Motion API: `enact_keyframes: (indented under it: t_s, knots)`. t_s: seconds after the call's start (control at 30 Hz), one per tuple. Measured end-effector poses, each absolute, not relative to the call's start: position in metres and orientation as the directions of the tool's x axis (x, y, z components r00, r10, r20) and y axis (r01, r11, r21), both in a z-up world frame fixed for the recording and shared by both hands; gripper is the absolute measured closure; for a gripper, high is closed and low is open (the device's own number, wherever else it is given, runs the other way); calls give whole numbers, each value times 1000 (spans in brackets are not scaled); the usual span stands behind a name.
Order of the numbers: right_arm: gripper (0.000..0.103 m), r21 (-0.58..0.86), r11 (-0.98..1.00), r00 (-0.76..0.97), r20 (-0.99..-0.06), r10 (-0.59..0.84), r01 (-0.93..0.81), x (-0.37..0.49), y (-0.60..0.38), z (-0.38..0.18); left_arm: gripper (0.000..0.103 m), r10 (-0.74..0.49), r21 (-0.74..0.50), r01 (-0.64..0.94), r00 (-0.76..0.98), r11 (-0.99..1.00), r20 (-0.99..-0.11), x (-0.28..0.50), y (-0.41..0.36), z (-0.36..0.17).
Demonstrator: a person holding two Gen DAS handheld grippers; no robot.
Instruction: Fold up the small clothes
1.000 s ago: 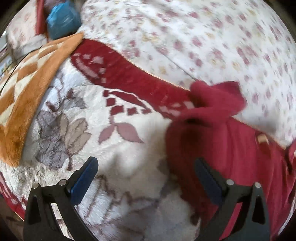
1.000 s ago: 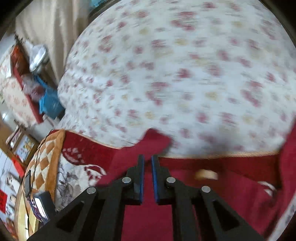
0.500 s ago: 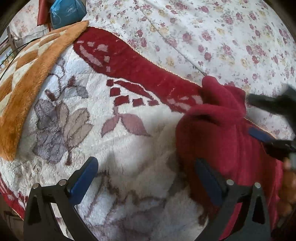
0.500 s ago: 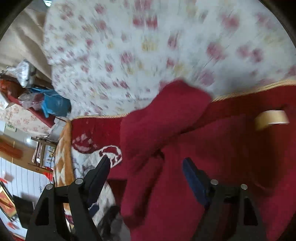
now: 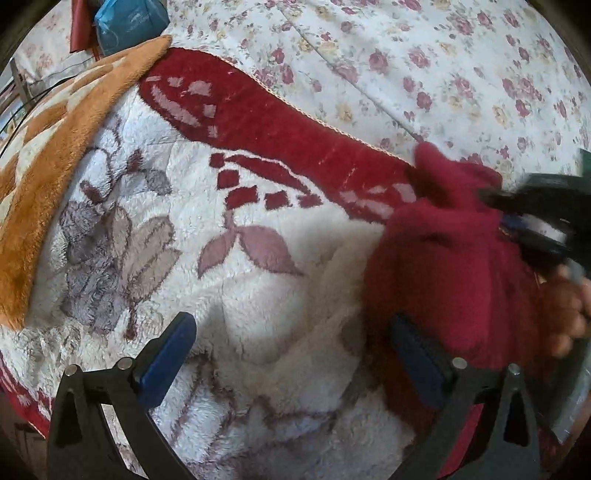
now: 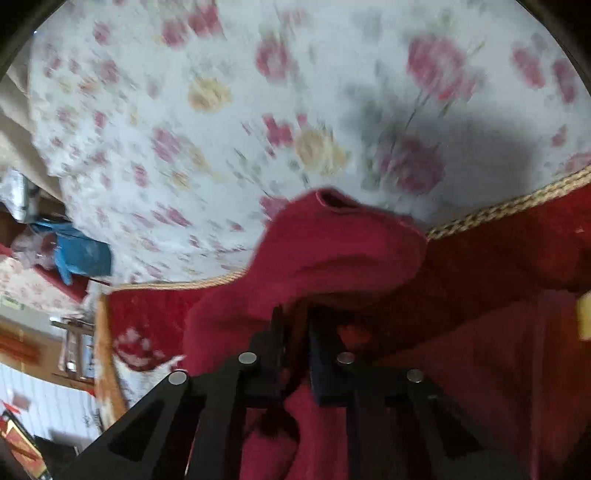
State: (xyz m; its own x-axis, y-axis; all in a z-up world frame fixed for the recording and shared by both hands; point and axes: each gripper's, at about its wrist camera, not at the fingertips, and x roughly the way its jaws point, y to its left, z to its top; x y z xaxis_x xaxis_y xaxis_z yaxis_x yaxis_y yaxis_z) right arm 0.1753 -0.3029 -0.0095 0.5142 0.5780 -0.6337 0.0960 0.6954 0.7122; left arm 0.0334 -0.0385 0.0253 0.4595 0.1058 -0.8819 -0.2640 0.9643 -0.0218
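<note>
A small dark red fleece garment [image 5: 443,266] lies bunched on the plush blanket [image 5: 258,295] at the right of the left wrist view. My left gripper [image 5: 291,354] is open, its right finger against the garment's left edge, nothing between the pads. My right gripper [image 6: 295,332] is shut on a fold of the red garment [image 6: 332,251], whose sleeve or cuff end rises above the fingers. The right gripper also shows at the right edge of the left wrist view [image 5: 532,225], pinching the cloth.
A floral bedsheet [image 5: 443,66] covers the bed behind the blanket. An orange checked blanket [image 5: 55,147] lies at the left. A blue bag [image 5: 129,22] sits beyond the bed. A gold-braided blanket edge [image 6: 517,206] runs past the garment.
My right gripper was open over the garment half a second ago; it has now closed on a fold. The left gripper stays open in about the same place.
</note>
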Motion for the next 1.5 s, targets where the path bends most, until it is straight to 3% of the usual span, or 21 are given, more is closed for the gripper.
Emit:
enact_keyframes:
  t_s: [0.2, 0.4, 0.47, 0.57, 0.63, 0.67, 0.9, 1.07, 1.3, 1.33, 1.43, 1.5]
  knots:
    - [91, 694, 720, 625, -552, 552, -23, 110, -361, 70, 0, 120, 6, -235, 475, 972, -872, 24, -48, 35]
    - [91, 489, 868, 701, -650, 293, 92, 11, -441, 90, 0, 14, -41, -99, 496, 994, -868, -4, -66, 50]
    - [91, 409, 898, 674, -710, 203, 161, -8, -460, 74, 0, 51, 18, -70, 511, 997, -858, -15, -75, 53]
    - [77, 329, 918, 541, -825, 163, 224, -16, -479, 39, 0, 68, 45, -58, 502, 997, -862, -18, -76, 50]
    - [57, 323, 912, 538, -830, 146, 251, -29, -488, 38, 0, 62, 30, -71, 507, 997, -859, -20, -73, 53]
    - [56, 325, 911, 549, -824, 142, 252, -35, -488, 43, 0, 63, 27, -76, 513, 997, -856, -21, -71, 55]
    - [50, 426, 902, 530, -751, 394, -68, -23, -404, 90, 0, 135, 55, -157, 561, 986, -817, -20, -46, 71]
    - [50, 569, 779, 320, -710, 627, -264, -14, -310, 55, 0, 113, 2, -209, 518, 978, -848, -13, -26, 65]
    - [45, 552, 801, 427, -682, 594, -233, 15, -253, 15, 0, 117, -34, -265, 532, 964, -839, -14, -3, 74]
    - [36, 558, 794, 428, -673, 603, -241, 17, -242, 15, 0, 119, -39, -273, 537, 961, -835, -15, 2, 76]
    - [35, 582, 733, 451, -580, 678, -352, 12, -214, 36, 0, 169, -21, -317, 561, 948, -810, -15, 16, 86]
    - [34, 533, 764, 455, -614, 645, -364, 13, -199, 38, 0, 221, -6, -368, 570, 930, -791, -14, 27, 90]
